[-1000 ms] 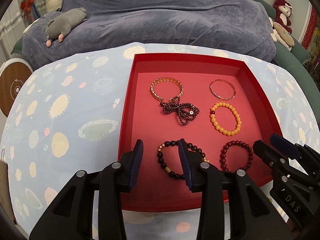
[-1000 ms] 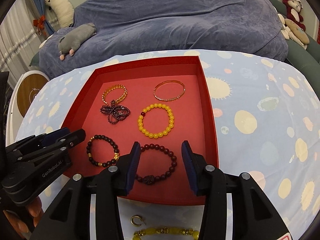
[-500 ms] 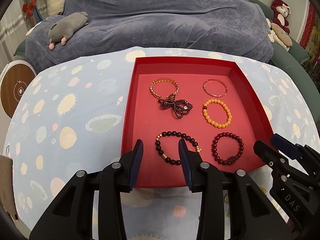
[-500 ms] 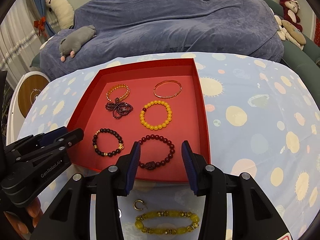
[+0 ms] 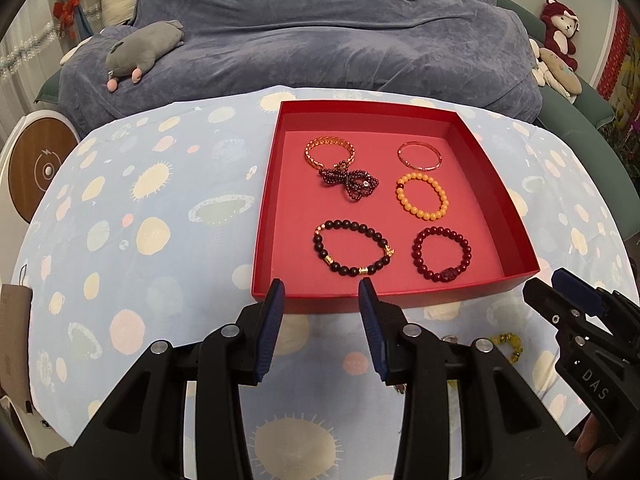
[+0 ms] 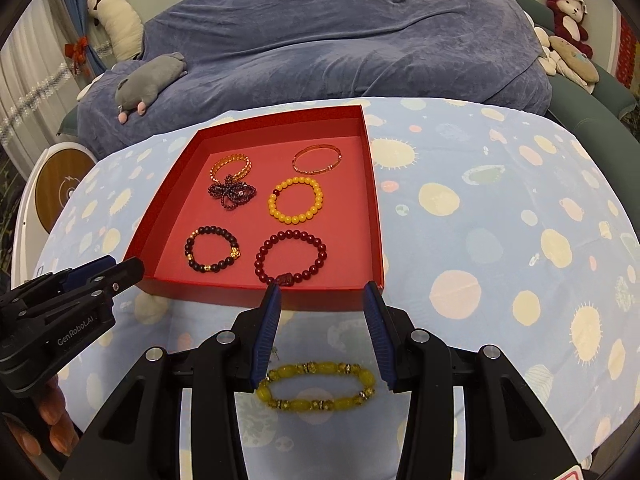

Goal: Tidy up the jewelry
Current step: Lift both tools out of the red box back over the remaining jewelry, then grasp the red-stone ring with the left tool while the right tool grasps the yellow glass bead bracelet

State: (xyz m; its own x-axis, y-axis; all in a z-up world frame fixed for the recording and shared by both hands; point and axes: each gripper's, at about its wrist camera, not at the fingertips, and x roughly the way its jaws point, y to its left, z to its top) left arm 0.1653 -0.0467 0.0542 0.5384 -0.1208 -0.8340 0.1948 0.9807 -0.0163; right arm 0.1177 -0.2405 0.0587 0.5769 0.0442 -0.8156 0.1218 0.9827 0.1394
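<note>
Both tongs stand with jaws spread wide and grip nothing: the left gripper [image 5: 321,292] hovers just short of the near wall of the red tray [image 5: 376,300], and the right gripper [image 6: 322,294] hangs above a yellow-green bracelet [image 6: 316,386] lying on the spotted tablecloth [image 6: 500,240] in front of the tray. Inside the tray lie six pieces well apart, among them an orange bead bracelet [image 6: 295,199] and a dark red bead bracelet [image 6: 291,257]

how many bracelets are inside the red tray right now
6. Back left: gold chain bracelet touching the dark purple bead cluster. Back right: thin gold bangle. Middle right: orange bead bracelet. Front left: black bead bracelet. Front right: dark red bead bracelet.
</note>
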